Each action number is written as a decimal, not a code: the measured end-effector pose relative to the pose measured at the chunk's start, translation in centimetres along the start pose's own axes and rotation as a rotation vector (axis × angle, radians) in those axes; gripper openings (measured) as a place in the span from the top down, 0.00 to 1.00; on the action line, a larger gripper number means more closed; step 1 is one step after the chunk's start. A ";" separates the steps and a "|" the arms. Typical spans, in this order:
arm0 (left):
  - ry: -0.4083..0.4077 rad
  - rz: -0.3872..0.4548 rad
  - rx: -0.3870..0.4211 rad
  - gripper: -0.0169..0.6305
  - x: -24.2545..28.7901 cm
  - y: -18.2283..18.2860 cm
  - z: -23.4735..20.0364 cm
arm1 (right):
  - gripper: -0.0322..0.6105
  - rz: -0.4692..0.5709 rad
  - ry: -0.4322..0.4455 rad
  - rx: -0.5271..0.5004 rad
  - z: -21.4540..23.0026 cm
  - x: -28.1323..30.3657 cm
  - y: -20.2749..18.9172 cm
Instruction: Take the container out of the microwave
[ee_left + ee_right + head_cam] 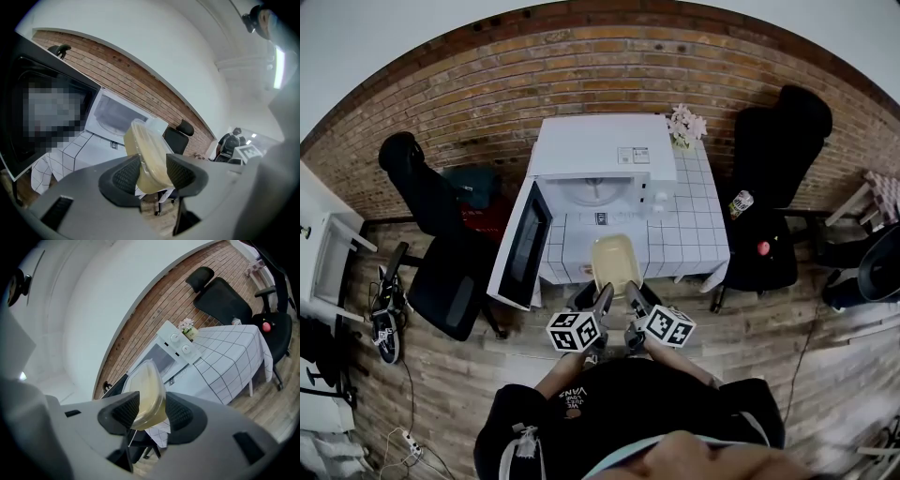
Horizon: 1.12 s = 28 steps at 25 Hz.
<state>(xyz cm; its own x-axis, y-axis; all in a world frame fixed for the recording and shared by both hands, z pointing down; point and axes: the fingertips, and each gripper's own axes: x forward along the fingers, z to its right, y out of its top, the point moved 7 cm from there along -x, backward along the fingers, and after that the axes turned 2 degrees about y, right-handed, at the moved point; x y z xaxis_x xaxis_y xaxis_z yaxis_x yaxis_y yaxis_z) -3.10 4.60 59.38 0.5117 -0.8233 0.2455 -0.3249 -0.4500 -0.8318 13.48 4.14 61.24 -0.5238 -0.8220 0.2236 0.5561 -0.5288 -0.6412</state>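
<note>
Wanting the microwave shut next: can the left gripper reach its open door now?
Probably not yet: the left gripper is shut on the container, shared with the right gripper, though nothing blocks the door.

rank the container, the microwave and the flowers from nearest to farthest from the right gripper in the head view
1. container: gripped between the jaws of the right gripper, just ahead of the person.
2. microwave: behind the container, in the middle of the table.
3. flowers: farthest, at the table's back right corner.
</note>
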 end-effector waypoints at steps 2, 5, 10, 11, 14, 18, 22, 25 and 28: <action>-0.008 -0.009 0.001 0.69 -0.2 0.2 -0.4 | 0.69 0.006 -0.007 0.005 -0.3 0.2 -0.4; -0.024 -0.020 0.003 0.69 -0.4 0.5 -1.1 | 0.69 0.017 -0.021 0.009 -0.8 0.5 -0.7; -0.045 -0.034 0.008 0.69 -0.7 1.0 -2.1 | 0.69 0.035 -0.044 0.012 -1.6 1.0 -1.4; -0.050 -0.037 0.009 0.69 -0.8 1.1 -2.4 | 0.69 0.037 -0.050 0.011 -1.7 1.1 -1.6; -0.063 -0.044 0.008 0.69 -1.0 1.3 -2.9 | 0.69 0.044 -0.068 0.005 -2.2 1.3 -2.0; -0.077 -0.052 0.007 0.69 -1.2 1.6 -3.7 | 0.70 0.052 -0.083 -0.001 -2.8 1.8 -2.4; -0.089 -0.056 0.009 0.69 -1.3 1.8 -4.3 | 0.70 0.062 -0.089 0.002 -3.1 2.2 -2.8; -0.095 -0.062 0.010 0.69 -1.3 2.0 -4.6 | 0.70 0.064 -0.096 0.007 -3.3 2.4 -3.0; -0.101 -0.062 0.012 0.69 -1.3 2.1 -4.9 | 0.70 0.067 -0.100 0.008 -3.4 2.6 -3.1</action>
<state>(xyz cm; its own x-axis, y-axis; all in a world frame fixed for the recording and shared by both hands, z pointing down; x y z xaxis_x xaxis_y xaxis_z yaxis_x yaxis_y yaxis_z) -8.33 2.99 59.73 0.6084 -0.7545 0.2461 -0.2805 -0.4945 -0.8227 8.20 4.36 61.35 -0.4189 -0.8721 0.2530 0.5928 -0.4737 -0.6513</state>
